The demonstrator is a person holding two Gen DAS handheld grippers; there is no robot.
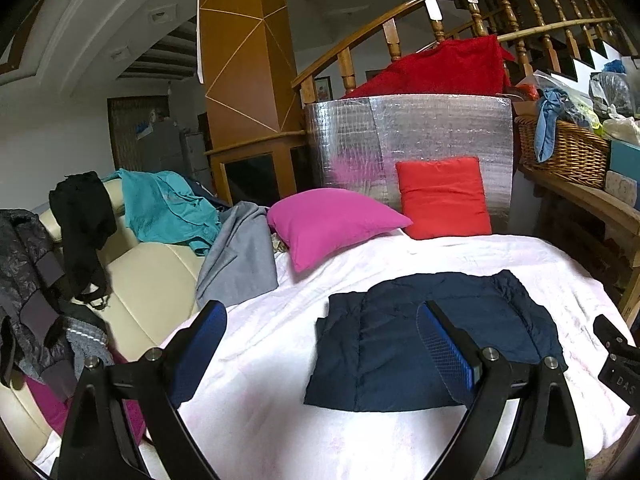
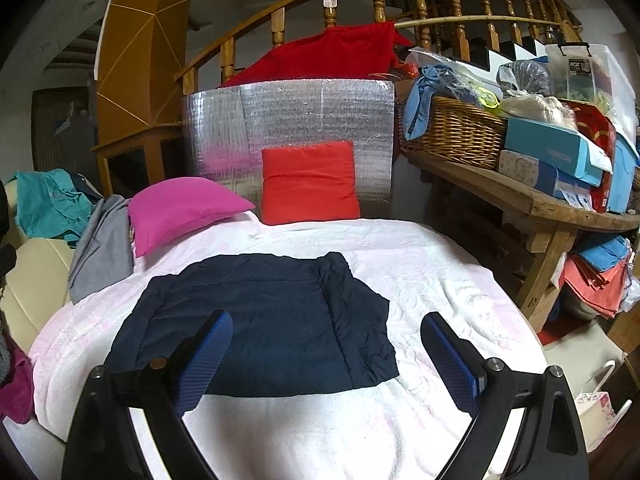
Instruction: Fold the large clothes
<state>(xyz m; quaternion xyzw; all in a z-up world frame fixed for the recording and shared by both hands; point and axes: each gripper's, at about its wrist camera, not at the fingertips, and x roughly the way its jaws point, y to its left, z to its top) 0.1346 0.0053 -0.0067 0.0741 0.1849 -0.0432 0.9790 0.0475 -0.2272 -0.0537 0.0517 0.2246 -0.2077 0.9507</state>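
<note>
a dark navy garment [image 1: 432, 340] lies folded into a rough rectangle on the white blanket [image 1: 280, 420] that covers the bed, near the middle of it and closer to the cameras than the pillows. in the right wrist view the same garment [image 2: 256, 328] shows a raised seam or fold line running down its right part, and its right edge is a little rumpled. the left gripper [image 1: 322, 330] hangs above the blanket with its blue-padded fingers [image 1: 446, 346] spread wide and nothing between them; its right finger sits in front of the garment, but whether it touches the cloth cannot be told. the right gripper [image 2: 326, 338] is likewise spread wide and holds nothing, its left finger in front of the garment's near edge and its right finger over bare blanket. at the head of the bed a pink pillow [image 1: 332, 224] lies flat beside a red cushion [image 1: 444, 198] that leans upright against a silver foil-covered panel [image 1: 408, 136]. a grey cloth [image 1: 240, 256] drapes over the bed's left edge, next to a cream sofa [image 1: 148, 280] piled with a teal garment [image 1: 168, 208] and dark clothes. on the right a wooden bench [image 2: 520, 196] carries a wicker basket [image 2: 456, 136] and stacked boxes.
</note>
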